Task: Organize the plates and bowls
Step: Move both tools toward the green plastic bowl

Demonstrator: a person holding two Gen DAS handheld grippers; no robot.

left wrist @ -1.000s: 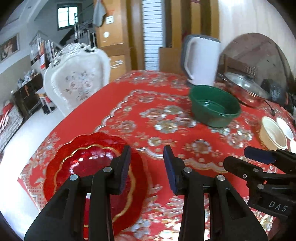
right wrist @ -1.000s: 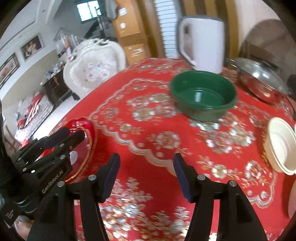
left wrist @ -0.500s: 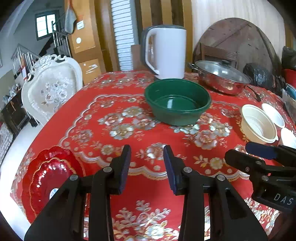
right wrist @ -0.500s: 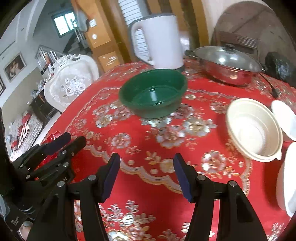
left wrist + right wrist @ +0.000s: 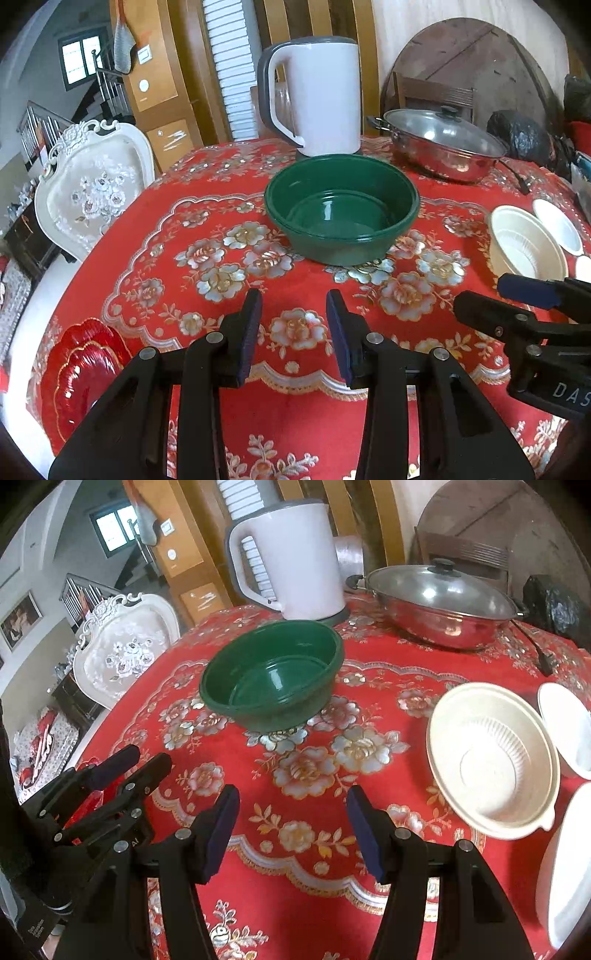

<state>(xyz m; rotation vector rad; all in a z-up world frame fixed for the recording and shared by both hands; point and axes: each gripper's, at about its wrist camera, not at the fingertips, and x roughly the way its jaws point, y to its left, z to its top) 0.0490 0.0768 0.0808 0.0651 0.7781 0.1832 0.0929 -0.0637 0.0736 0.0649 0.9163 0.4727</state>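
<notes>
Two grippers hover over the red floral tablecloth [image 5: 155, 266] — your left gripper [image 5: 293, 334] and right gripper [image 5: 291, 830] both gape, holding nothing. One green bowl [image 5: 271, 675] sits mid-table before one white kettle [image 5: 291, 557]; one cream bowl [image 5: 491, 760] lies right, beside white dishes; one red plate [image 5: 83, 373] sits at the left edge.

both views toward green bowl [image 5: 341, 208]

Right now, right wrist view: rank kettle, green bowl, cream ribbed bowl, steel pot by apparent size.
1. kettle
2. steel pot and green bowl: alike, not ranked
3. cream ribbed bowl: close behind, though nearest the camera, so unsure
</notes>
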